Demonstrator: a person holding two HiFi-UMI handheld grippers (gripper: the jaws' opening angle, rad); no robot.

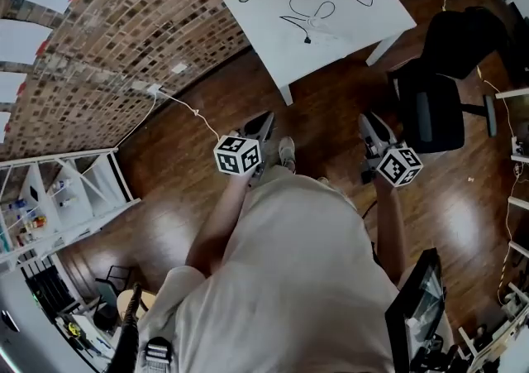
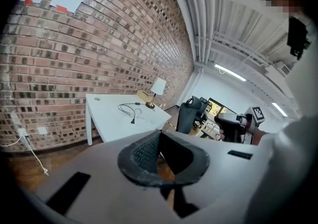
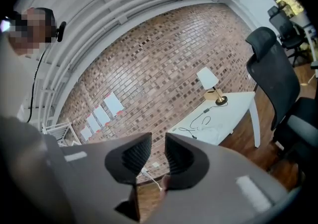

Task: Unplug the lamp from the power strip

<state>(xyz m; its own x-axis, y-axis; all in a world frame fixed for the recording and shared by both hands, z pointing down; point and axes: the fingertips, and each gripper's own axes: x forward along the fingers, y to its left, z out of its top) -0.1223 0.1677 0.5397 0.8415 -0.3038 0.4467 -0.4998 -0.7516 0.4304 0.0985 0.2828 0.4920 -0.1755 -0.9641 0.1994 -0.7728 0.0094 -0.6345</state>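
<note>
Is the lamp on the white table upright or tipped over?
Upright: the lamp stands on its base on the white table, shade above.

Glossy wood floor [image 1: 165, 189], brick wall [image 1: 165, 16]

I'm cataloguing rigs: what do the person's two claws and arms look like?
The left claw and right claw have pale grey bodies with black slots and dark ribbed pads. Each carries a white cube with black square markers: left cube, right cube. The person wears a light beige top; the forearms are unsleeved.
</note>
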